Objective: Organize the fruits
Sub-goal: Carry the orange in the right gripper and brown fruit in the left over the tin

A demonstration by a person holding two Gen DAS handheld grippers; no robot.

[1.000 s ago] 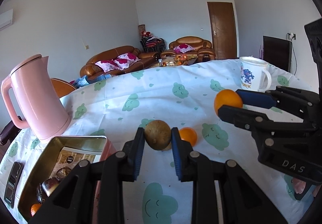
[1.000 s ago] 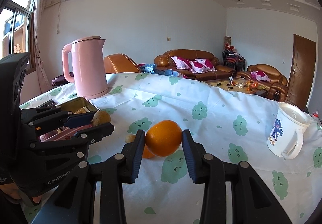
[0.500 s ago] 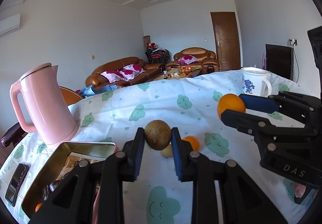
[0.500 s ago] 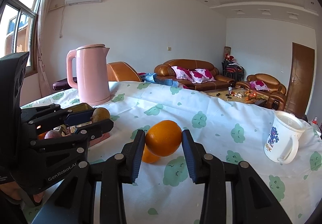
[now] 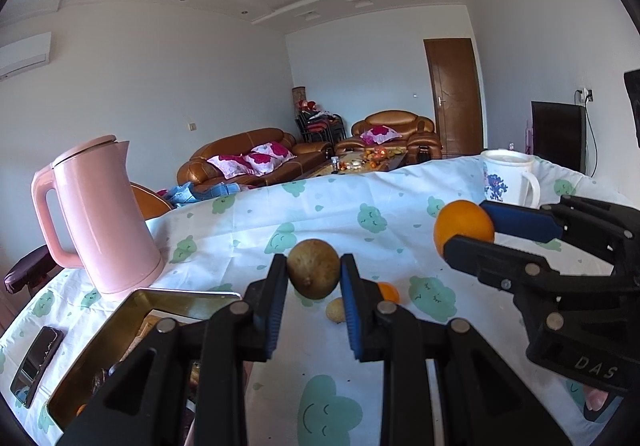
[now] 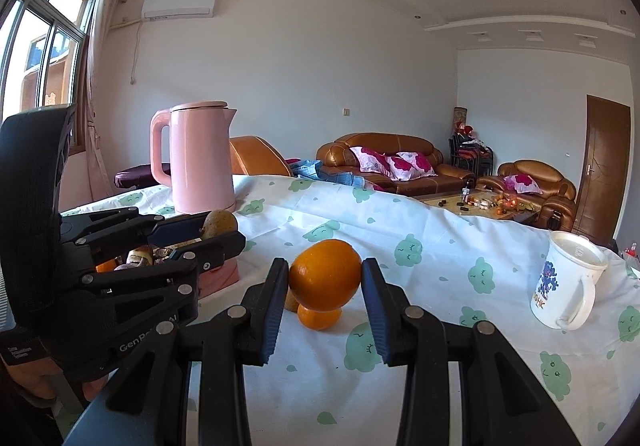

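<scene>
My left gripper [image 5: 313, 278] is shut on a brown, kiwi-like fruit [image 5: 313, 266], held above the table; from the right wrist view that fruit [image 6: 219, 224] hangs over the tin. My right gripper [image 6: 325, 280] is shut on a large orange [image 6: 325, 272], also lifted off the cloth, and it appears at the right of the left wrist view as the orange [image 5: 464, 226]. A small orange [image 5: 390, 292] and a small yellowish fruit [image 5: 335, 310] lie on the tablecloth beyond the fingers. An open metal tin [image 5: 132, 310] with several fruits inside sits at the lower left.
A pink kettle [image 5: 100, 213] stands behind the tin, and a dark phone [image 5: 38, 360] lies at the table's left edge. A white mug [image 6: 568, 286] stands far right on the cloud-print cloth [image 6: 440, 246]. A hand [image 6: 36, 386] holds the left gripper.
Both cameras have tipped upward, so the table sits lower in each view and more ceiling shows. The right gripper shifted slightly with its orange. Both grips are unchanged.
</scene>
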